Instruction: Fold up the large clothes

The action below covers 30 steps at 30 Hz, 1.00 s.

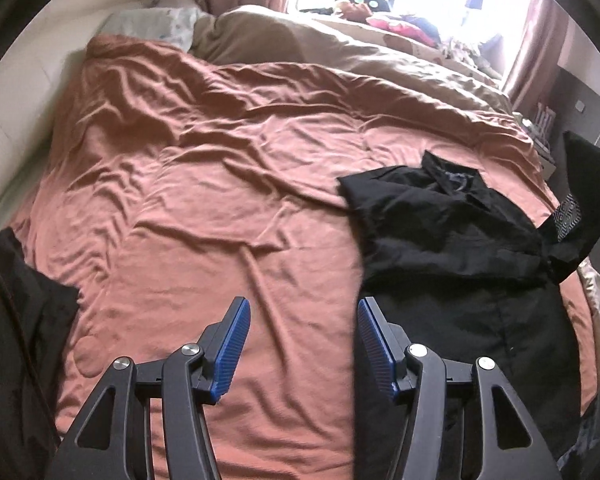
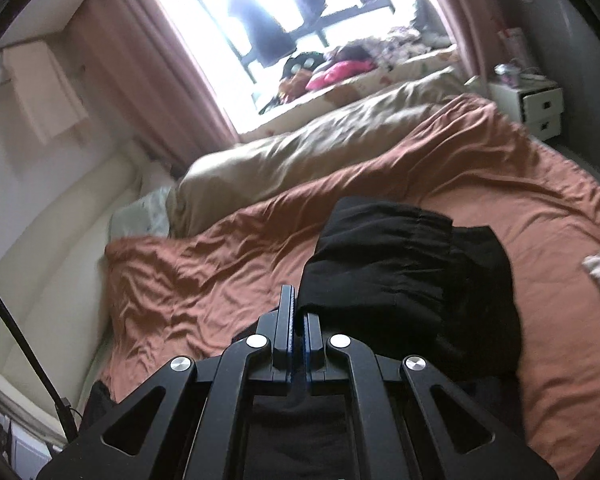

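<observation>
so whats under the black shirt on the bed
The black shirt lies on the rust-coloured bedspread, which shows all around it. Whatever sits directly beneath its folds is covered.

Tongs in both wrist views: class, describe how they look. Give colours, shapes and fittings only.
The left tongs have black angular link arms with triangular cut-outs, round silver pivot bolts and ribbed blue pads. The right tongs are the same build: black frame, silver bolts, thin blue edges where the pads meet. No cables or markings show on either.

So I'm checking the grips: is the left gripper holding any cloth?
No, the left gripper stands open with only the rust-coloured bedspread visible between its blue pads.
</observation>
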Motion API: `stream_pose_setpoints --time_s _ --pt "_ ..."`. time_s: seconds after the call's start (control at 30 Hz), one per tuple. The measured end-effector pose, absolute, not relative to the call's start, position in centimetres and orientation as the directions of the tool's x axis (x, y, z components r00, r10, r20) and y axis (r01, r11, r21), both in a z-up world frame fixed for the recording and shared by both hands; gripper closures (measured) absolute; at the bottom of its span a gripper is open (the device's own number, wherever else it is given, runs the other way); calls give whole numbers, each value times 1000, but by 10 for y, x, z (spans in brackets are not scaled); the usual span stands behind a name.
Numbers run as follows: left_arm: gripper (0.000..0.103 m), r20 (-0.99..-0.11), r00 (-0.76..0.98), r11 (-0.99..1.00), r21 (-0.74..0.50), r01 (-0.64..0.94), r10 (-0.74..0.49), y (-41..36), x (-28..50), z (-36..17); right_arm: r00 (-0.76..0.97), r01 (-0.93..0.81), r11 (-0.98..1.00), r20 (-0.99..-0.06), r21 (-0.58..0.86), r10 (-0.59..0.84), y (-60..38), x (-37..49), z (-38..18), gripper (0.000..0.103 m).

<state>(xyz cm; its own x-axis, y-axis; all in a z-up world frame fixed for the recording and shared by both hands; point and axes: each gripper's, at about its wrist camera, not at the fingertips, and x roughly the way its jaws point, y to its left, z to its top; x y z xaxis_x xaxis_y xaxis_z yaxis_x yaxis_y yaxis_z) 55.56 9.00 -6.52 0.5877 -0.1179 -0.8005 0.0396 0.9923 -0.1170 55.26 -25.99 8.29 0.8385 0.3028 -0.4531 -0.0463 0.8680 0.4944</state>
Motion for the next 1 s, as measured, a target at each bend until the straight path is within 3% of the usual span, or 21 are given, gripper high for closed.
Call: stream_pose_setpoints --time_s 0.2,0.47,0.53,0.6,0.67,1.0 --pt "45 -815 568 990 -140 5 -118 122 552 -86 779 -71 867 -515 494 357 -220 603 57 103" --pt "45 -829 552 987 -151 -62 -92 159 541 -102 655 0 878 -664 478 361 -187 661 -5 100" --pt "45 -834 546 988 -138 -66 -80 163 539 -106 622 6 859 -674 513 398 -190 667 -15 88" --pt "45 -836 542 988 -137 -69 -78 164 539 -108 612 -15 841 -660 541 435 -195 666 -15 47" --pt "45 -836 542 987 -143 -67 -84 162 539 -109 615 -31 842 -654 539 441 -201 664 -12 34" --pt "45 -824 547 986 -166 17 -148 100 560 -105 591 -133 833 -632 536 501 -263 630 -12 34"
